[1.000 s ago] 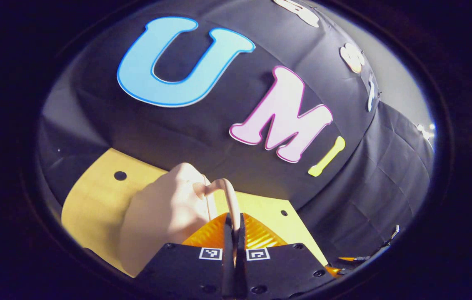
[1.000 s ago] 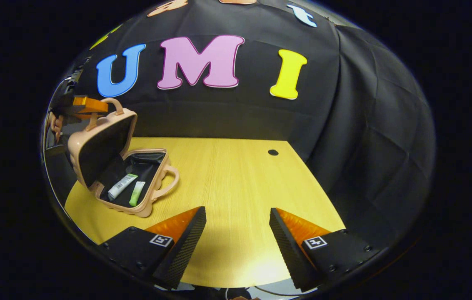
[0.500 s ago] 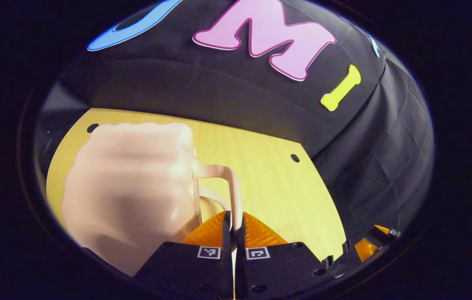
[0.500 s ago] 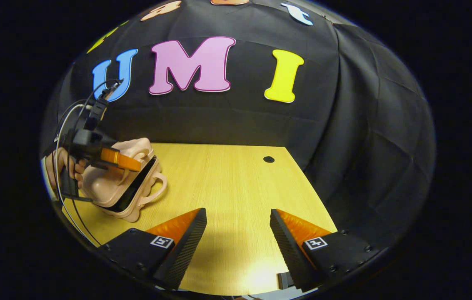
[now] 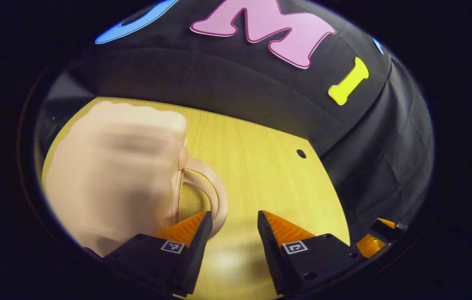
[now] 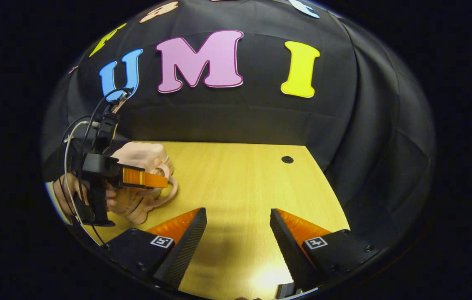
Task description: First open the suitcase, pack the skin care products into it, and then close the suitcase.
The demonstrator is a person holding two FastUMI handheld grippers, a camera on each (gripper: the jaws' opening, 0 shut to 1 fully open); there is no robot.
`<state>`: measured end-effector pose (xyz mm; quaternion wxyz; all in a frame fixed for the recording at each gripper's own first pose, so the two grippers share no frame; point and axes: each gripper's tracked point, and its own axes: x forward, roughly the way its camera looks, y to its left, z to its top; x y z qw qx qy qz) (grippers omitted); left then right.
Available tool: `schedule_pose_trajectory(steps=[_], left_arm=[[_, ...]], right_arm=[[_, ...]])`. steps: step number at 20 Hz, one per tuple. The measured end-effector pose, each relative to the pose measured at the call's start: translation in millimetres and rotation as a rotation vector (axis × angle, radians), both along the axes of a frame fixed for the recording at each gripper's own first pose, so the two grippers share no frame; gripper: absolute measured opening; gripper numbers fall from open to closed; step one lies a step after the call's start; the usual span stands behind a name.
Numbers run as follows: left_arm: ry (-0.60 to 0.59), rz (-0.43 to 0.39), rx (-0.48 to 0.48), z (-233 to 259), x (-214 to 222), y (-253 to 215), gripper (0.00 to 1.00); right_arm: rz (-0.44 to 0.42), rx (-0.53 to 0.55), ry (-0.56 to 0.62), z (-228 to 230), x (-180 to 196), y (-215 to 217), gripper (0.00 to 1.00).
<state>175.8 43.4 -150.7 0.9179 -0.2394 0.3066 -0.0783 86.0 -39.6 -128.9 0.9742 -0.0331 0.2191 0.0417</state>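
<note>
The small peach suitcase [image 5: 115, 175] lies shut on the wooden table [image 5: 260, 166], blurred and close at the left of the left gripper view. Its looped handle [image 5: 211, 187] curves just ahead of my left gripper's [image 5: 231, 233] left finger. My left gripper is open, with nothing between its fingers. In the right gripper view the same suitcase [image 6: 142, 156] sits at the table's far left, with the left gripper [image 6: 144, 179] held over it by a hand [image 6: 65, 196]. My right gripper [image 6: 238, 233] hangs open above bare table [image 6: 236, 183]. The skin care products are hidden inside the suitcase.
Black cloth walls close off the back and right side of the table. A small round hole [image 6: 287, 159] sits in the tabletop near the back right corner. Cables [image 6: 77, 133] trail from the left gripper.
The left gripper brought the lid down by its handle until the suitcase was shut, then opened and let the handle go. The right gripper stayed open, shifting only slightly.
</note>
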Motion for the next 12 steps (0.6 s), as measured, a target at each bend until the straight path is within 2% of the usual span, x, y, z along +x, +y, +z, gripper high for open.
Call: schedule_pose_trajectory(steps=[1,2,3,4,9,12], left_arm=[[-0.024,0.019,-0.023,7.7,-8.9,-3.3,0.79],[-0.057,0.018,-0.023,16.0,-22.6,-3.1,0.83],[-0.101,0.024,0.001,29.4,-41.3,2.4,0.93],[-0.155,0.041,0.031,43.1,-57.0,11.1,0.96],[-0.425,0.162,0.14,126.6,-141.0,61.8,0.96],[-0.512,0.178,0.215,148.9,-188.1,79.3,0.96]], right_arm=[[0.006,-0.006,-0.02,8.2,-2.0,2.8,0.97],[0.012,-0.012,-0.045,16.6,-5.7,6.6,0.98],[0.013,-0.017,-0.072,23.8,-10.7,10.8,0.97],[0.006,-0.018,-0.09,33.5,-20.5,11.2,0.97],[-0.043,0.046,-0.152,59.2,-60.0,34.0,0.97],[-0.046,0.059,-0.219,79.8,-83.3,46.3,0.97]])
